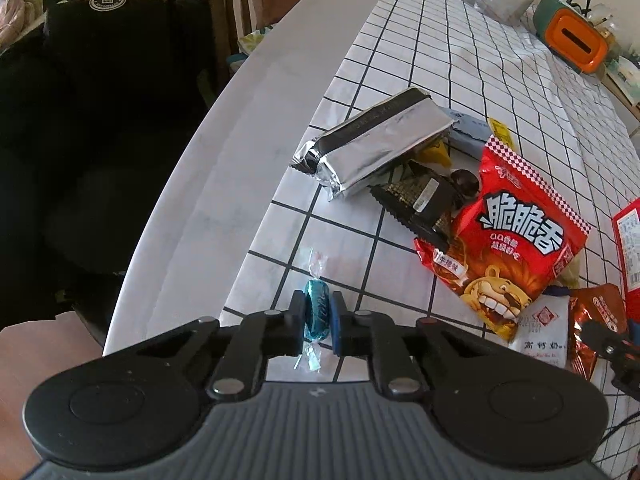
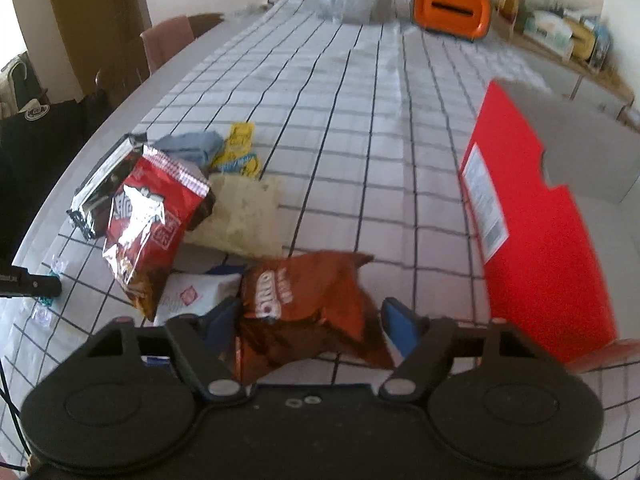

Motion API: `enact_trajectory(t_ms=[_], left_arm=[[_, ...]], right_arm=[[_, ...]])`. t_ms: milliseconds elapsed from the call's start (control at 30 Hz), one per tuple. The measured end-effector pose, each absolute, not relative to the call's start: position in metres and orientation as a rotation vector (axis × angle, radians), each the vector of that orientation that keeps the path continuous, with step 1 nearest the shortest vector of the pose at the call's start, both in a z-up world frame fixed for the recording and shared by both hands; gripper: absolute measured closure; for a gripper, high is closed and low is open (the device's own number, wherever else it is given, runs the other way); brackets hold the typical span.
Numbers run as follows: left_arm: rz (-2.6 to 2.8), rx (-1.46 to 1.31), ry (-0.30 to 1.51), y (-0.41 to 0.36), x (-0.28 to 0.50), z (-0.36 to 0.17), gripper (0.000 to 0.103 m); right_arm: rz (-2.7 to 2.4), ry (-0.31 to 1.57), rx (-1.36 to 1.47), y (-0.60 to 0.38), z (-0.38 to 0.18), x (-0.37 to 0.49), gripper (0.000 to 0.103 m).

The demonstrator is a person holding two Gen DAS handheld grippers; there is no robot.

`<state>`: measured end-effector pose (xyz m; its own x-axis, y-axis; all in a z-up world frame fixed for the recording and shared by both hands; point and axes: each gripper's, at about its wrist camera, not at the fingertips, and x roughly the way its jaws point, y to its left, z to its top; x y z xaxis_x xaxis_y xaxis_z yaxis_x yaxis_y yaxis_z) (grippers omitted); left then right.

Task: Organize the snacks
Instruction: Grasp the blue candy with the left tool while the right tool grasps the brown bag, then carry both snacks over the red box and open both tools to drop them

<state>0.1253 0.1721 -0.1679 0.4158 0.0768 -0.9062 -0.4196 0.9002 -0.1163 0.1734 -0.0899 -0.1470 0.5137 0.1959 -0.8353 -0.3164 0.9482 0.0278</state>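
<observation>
Teal candy (image 1: 317,314) pinched tight in left gripper (image 1: 317,322), low at cloth edge | right gripper (image 2: 314,322) jaws wide, straddling brown Oreo pack (image 2: 312,304), not squeezing yet | red box (image 2: 536,216) looks empty-ish, snack pile (image 1: 440,184) unsorted | barely started imo

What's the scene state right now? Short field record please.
surface: table with grid-check cloth
left gripper: shut on teal wrapped candy
right gripper: open, straddling brown Oreo packet, pads not pressing
pile: silver foil pack, red snack bag, white packet
right side: red box, open
</observation>
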Motion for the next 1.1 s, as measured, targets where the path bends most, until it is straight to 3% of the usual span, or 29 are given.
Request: enact_trajectory(t_ms=[67, 367, 733, 1100], left_arm=[[0.312, -0.353, 1.105, 0.172, 0.124, -0.169, 0.091], [0.276, -0.361, 1.106, 0.175, 0.120, -0.168, 0.091], [0.168, -0.379, 1.066, 0.171, 0.112, -0.146, 0.091], [0.025, -0.293, 0.986, 0.122, 0.112, -0.089, 0.091]], right_arm=[[0.326, 0.995, -0.146, -0.086, -0.149, 0.172, 0.026], [0.283, 0.991, -0.128, -0.094, -0.143, 0.164, 0.047], [0.209, 0.922, -0.076, -0.113, -0.100, 0.130, 0.049], [0.159, 0.829, -0.030, -0.159, -0.045, 0.112, 0.049]])
